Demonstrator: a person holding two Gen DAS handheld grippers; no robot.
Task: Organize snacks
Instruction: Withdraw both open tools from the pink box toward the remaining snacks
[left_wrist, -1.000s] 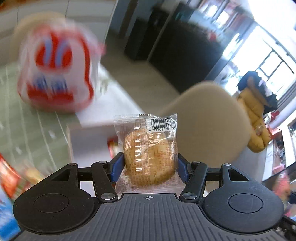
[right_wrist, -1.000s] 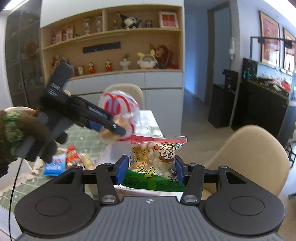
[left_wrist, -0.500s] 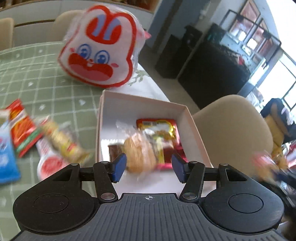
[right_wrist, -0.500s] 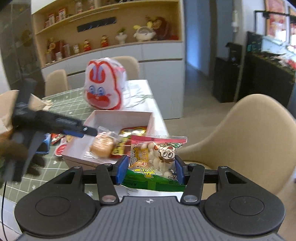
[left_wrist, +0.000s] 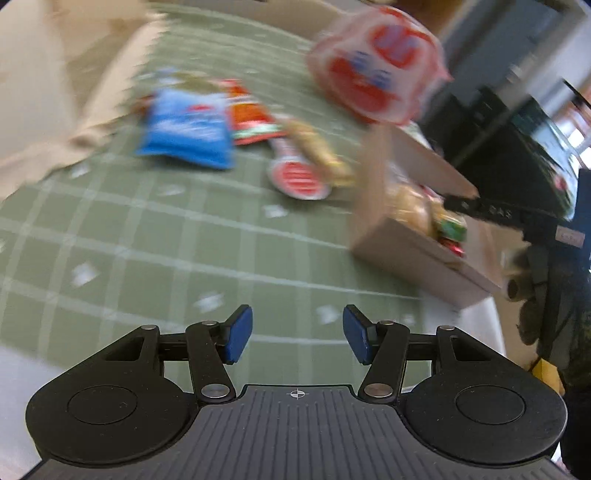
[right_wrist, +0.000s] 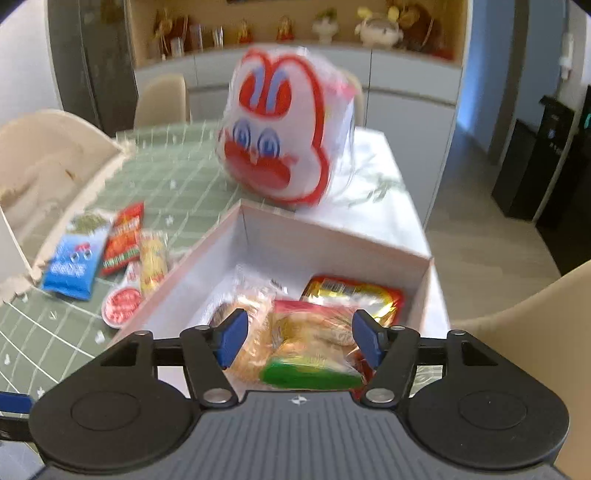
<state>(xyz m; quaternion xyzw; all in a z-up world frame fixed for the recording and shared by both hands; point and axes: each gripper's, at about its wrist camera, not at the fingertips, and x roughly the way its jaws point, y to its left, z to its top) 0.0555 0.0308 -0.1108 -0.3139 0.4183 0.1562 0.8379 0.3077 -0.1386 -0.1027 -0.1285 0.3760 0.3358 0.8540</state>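
A white box (right_wrist: 332, 240) sits on the table and holds a wrapped bun (right_wrist: 251, 325), a red and gold packet (right_wrist: 351, 295) and a green-edged snack bag (right_wrist: 314, 343). My right gripper (right_wrist: 299, 338) is open just above that bag, its fingers apart from it. My left gripper (left_wrist: 297, 334) is open and empty over the green checked cloth (left_wrist: 147, 240), left of the box (left_wrist: 413, 251). Loose snacks lie on the cloth: a blue packet (left_wrist: 188, 129), a red packet (left_wrist: 251, 118), a round red-lidded cup (left_wrist: 299, 177) and a yellow bar (left_wrist: 317, 147).
A big rabbit-face bag (right_wrist: 284, 136) stands behind the box; it also shows in the left wrist view (left_wrist: 376, 62). Beige chairs stand at the left (right_wrist: 48, 158) and right (right_wrist: 535, 332) of the table. The table edge runs just right of the box.
My right gripper moved over the box and let the snack bag go into it. My left gripper, which dropped the bun earlier, swung left away from the box and is low over the cloth.
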